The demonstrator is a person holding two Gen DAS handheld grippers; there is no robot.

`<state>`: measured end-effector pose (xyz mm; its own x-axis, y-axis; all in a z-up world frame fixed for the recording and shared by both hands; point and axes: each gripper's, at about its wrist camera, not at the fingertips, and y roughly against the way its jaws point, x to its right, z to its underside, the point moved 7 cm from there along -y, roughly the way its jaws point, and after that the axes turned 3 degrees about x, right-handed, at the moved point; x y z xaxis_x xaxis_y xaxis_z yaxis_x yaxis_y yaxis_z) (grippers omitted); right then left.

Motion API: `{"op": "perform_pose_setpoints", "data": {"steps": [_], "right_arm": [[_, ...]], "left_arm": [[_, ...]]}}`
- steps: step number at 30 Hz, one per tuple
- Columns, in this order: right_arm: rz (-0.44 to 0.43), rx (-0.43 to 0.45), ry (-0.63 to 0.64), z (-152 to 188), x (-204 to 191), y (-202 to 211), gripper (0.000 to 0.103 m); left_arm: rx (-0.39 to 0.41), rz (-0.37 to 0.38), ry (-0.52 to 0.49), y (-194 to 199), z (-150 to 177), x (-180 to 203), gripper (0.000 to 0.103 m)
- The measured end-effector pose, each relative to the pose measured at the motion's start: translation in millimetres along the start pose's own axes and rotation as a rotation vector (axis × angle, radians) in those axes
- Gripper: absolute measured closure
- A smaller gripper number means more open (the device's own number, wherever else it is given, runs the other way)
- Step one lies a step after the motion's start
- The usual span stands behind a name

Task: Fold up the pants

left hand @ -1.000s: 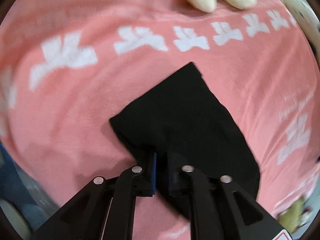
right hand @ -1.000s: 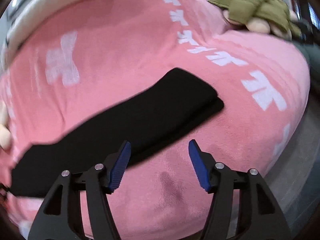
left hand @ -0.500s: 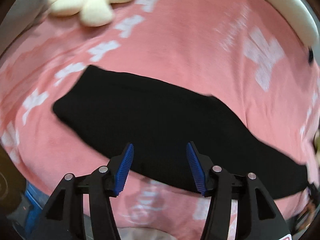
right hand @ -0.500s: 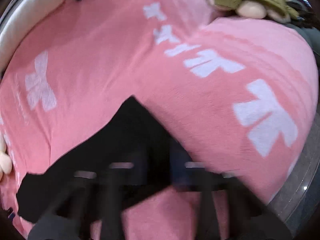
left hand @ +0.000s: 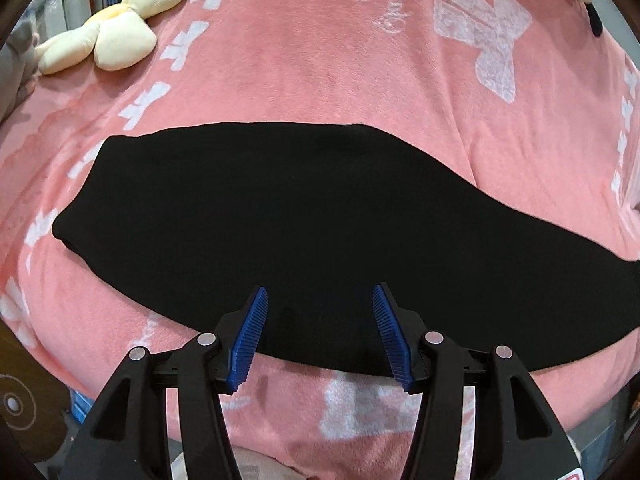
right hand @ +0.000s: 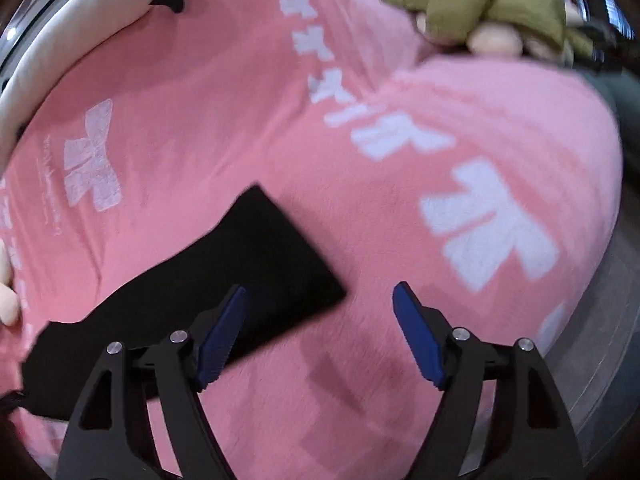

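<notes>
Since the pants (left hand: 304, 216) lie as one long flat strip ahead of the empty, parted left claw (left hand: 318, 334) and just left of the right claw (right hand: 320, 334), whose jaws are opening on nothing, the lengthwise fold looks done and the crosswise folds remain.

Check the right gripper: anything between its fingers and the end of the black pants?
Nothing visible. The right gripper, jaws opening and empty, hangs over bare pink blanket beside the black pants' corner. The green plush lies far off at the blanket's far edge.
</notes>
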<state>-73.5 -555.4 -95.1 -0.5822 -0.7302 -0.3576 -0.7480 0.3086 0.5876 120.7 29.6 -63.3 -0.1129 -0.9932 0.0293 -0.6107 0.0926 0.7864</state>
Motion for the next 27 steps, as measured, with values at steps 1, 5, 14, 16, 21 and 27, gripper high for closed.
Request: {"op": "perform_pose_setpoints", "data": {"steps": [1, 5, 14, 16, 21, 27], "right_arm": [[-0.033, -0.022, -0.050, 4.3, 2.6, -5.9, 0.029], [-0.088, -0.009, -0.133, 4.8, 3.8, -18.0, 0.029], [-0.129, -0.012, -0.243, -7.0, 1.3, -34.9, 0.081], [-0.147, -0.014, -0.276, -8.2, -0.5, -32.8, 0.082], [-0.190, 0.053, -0.209, -28.7, -41.8, -5.1, 0.083], [-0.326, 0.077, -0.088, -47.6, -141.4, 28.2, 0.083]], "left_arm": [[-0.004, -0.004, -0.007, -1.2, 0.9, 2.1, 0.049], [0.002, -0.048, -0.044, -2.8, 2.3, 9.4, 0.048], [0.008, -0.094, -0.115, -11.1, 6.1, 19.9, 0.046], [0.010, -0.100, -0.132, -11.8, 6.6, 20.1, 0.046], [0.023, -0.119, -0.166, -10.1, 7.1, 15.1, 0.043], [0.020, -0.092, -0.160, -8.8, 12.8, 3.4, 0.041]]}}
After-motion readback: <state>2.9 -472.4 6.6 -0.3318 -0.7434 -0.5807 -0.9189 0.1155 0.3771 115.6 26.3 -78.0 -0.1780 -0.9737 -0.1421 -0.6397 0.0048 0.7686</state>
